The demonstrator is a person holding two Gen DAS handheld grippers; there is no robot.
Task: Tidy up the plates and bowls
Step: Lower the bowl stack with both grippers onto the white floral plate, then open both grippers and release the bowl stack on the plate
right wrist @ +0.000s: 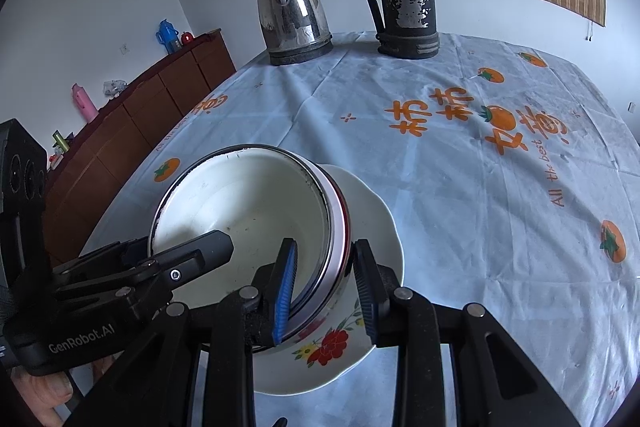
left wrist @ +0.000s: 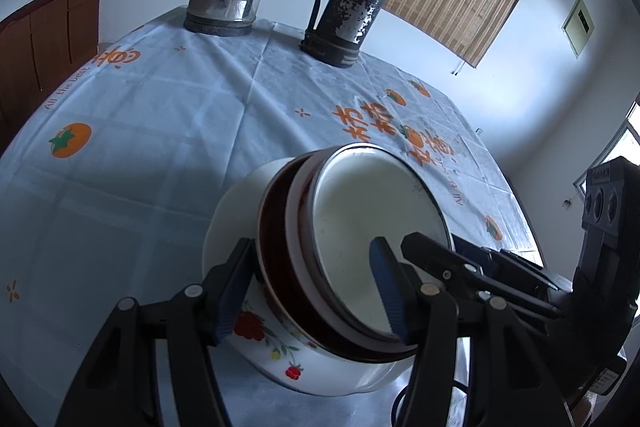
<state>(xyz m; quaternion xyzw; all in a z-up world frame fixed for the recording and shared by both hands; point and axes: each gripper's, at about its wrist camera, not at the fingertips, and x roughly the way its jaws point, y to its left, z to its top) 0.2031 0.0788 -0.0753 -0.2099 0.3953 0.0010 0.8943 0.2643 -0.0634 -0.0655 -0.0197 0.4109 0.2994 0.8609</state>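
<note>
Jaws of left gripper [left wrist: 312, 287] and right gripper [right wrist: 326, 291] angled down, clamping stacked bowls' [right wrist: 248, 203] opposite rims.

White enamel bowl [right wrist: 248, 203] nests tilted in a red-banded bowl [left wrist: 280, 239] inside a flowered bowl [right wrist: 372, 227].

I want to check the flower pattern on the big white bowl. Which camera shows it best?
The right wrist view: the floral bowl shows its red and yellow flowers large and well lit between the fingers. The left wrist view shows them too, but darker and partly behind a finger.
</note>
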